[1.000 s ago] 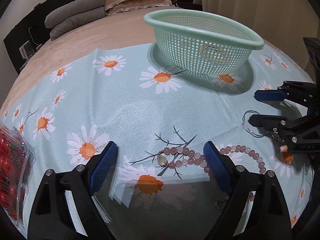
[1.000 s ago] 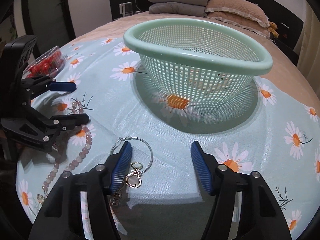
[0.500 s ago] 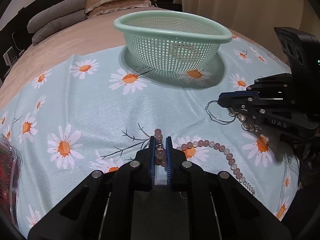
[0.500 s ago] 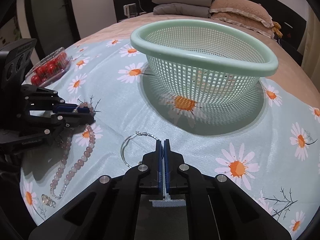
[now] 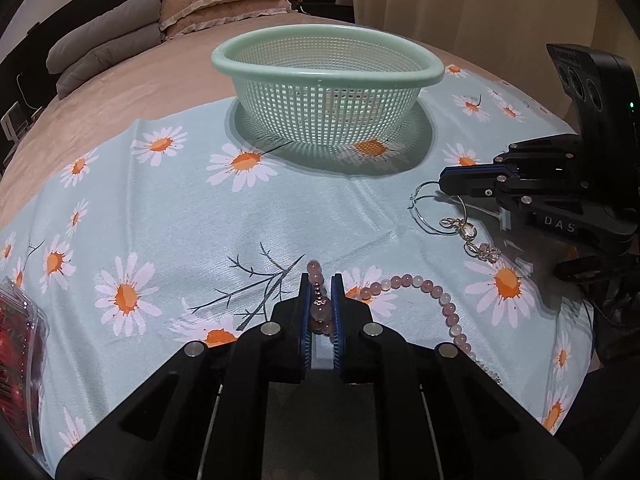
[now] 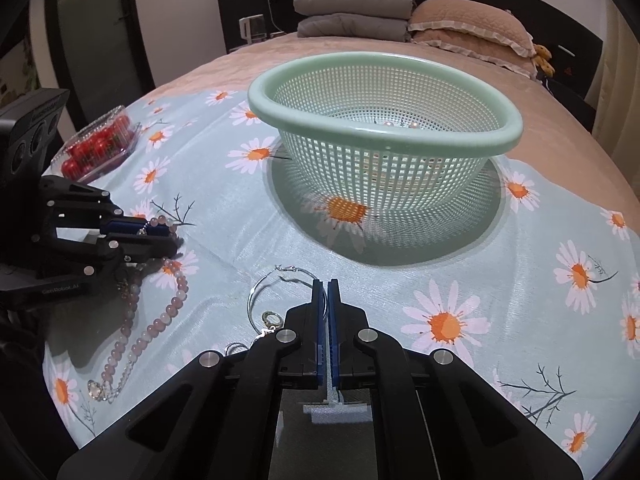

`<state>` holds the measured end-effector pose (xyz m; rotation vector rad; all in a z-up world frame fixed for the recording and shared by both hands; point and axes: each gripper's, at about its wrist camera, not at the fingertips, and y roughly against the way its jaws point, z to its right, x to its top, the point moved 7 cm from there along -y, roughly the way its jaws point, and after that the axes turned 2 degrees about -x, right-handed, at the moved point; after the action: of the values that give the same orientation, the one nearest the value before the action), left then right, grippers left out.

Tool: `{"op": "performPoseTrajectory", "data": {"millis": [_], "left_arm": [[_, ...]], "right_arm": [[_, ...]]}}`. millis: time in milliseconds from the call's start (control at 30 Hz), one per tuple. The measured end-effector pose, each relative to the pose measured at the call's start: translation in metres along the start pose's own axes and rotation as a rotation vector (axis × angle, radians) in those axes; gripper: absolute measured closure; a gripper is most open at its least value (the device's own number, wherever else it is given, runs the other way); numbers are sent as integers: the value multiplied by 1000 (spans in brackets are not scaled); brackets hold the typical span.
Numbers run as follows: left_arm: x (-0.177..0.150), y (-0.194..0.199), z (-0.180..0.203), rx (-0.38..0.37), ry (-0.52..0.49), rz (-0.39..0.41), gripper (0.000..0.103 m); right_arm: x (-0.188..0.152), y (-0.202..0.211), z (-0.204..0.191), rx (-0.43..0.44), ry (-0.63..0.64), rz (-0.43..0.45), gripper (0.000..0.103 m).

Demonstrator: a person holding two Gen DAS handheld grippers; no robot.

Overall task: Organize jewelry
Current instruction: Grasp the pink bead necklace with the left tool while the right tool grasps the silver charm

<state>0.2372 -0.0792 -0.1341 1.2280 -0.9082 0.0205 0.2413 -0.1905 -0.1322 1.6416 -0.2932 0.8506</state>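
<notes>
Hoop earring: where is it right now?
The hoop earring lies on the daisy cloth in front of the basket, its wire pinched in the right gripper, with the bead necklace to its left.

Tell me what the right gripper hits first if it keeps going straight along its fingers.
Probably the daisy cloth just past its tips: the right gripper, shut on the hoop earring, points down at the bed. The green basket lies beyond; depth is unclear.
</notes>
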Motion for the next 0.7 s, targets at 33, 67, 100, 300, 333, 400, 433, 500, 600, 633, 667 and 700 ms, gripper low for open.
{"op": "performPoseTrajectory", "data": {"millis": [33, 67, 100, 300, 333, 400, 433, 500, 600, 633, 667, 700], "left_arm": [[0, 1, 1, 0, -6, 0, 94], [0, 2, 2, 2, -11, 2, 94], [0, 2, 3, 3, -15, 1, 94], [2, 5, 2, 18, -20, 0, 93], [3, 6, 2, 17, -21, 3, 93], [5, 10, 3, 16, -26, 10, 93], [6, 12, 4, 14, -31, 14, 94], [7, 14, 6, 15, -39, 19, 94], [8, 17, 9, 20, -51, 24, 94], [9, 17, 9, 20, -52, 24, 94], [9, 17, 9, 26, -54, 25, 94], [9, 18, 8, 32, -55, 27, 94]], "right_arm": [[0, 1, 0, 2, 2, 1, 101], [0, 3, 0, 3, 6, 2, 101], [0, 4, -1, 4, 10, 2, 101], [3, 15, -2, -6, 32, 20, 101], [4, 18, -2, -8, 34, 24, 101], [6, 23, -2, -14, 40, 34, 101], [6, 26, -2, -15, 43, 37, 101], [7, 30, -3, -11, 49, 43, 101], [9, 35, -6, 4, 60, 54, 101], [10, 36, -7, -2, 65, 55, 101], [10, 37, -7, -9, 69, 56, 101], [10, 39, -7, -10, 70, 60, 101]]}}
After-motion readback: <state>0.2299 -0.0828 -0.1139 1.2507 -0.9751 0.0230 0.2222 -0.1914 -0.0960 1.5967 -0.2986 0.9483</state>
